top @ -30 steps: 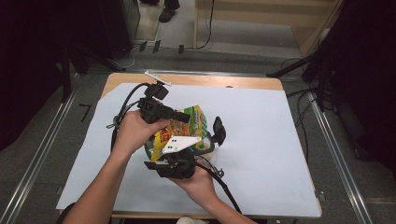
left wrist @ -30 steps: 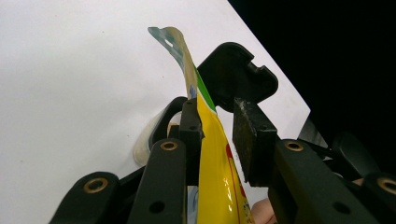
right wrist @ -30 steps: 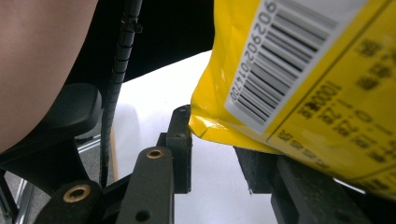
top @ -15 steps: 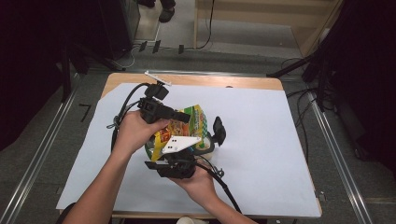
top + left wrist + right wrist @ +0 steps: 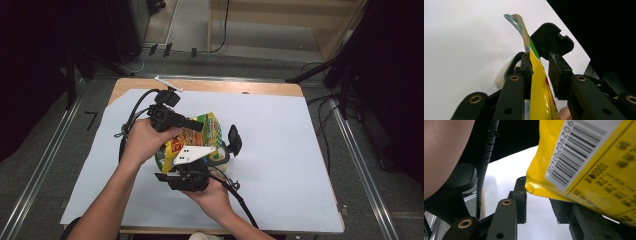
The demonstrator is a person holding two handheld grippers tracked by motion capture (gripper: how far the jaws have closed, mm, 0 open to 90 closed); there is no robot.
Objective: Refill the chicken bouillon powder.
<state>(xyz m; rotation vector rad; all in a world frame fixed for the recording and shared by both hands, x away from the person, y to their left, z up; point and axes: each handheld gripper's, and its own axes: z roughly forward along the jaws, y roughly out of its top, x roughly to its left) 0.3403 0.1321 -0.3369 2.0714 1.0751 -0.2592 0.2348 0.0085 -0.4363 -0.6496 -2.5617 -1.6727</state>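
Note:
A yellow and green snack bag (image 5: 207, 127) is held upright above the white-covered table (image 5: 290, 150). My left gripper (image 5: 197, 126) comes in from the left. In the left gripper view its jaws (image 5: 539, 60) stand shut on the bag's upper edge (image 5: 537, 87), with the left pad flat against the foil. My right gripper (image 5: 215, 150), topped by its grey plate, sits just below the bag. In the right gripper view the bag's barcode side (image 5: 586, 157) lies across the jaw tips (image 5: 539, 192). One bag corner presses the left pad and the right pad is partly covered.
A pale round rim (image 5: 220, 159) lies on the table under the bag, also visible as the rim (image 5: 500, 77) beyond the left jaws. A thin white stick (image 5: 167, 83) rests at the table's far edge. Cables trail off to the left.

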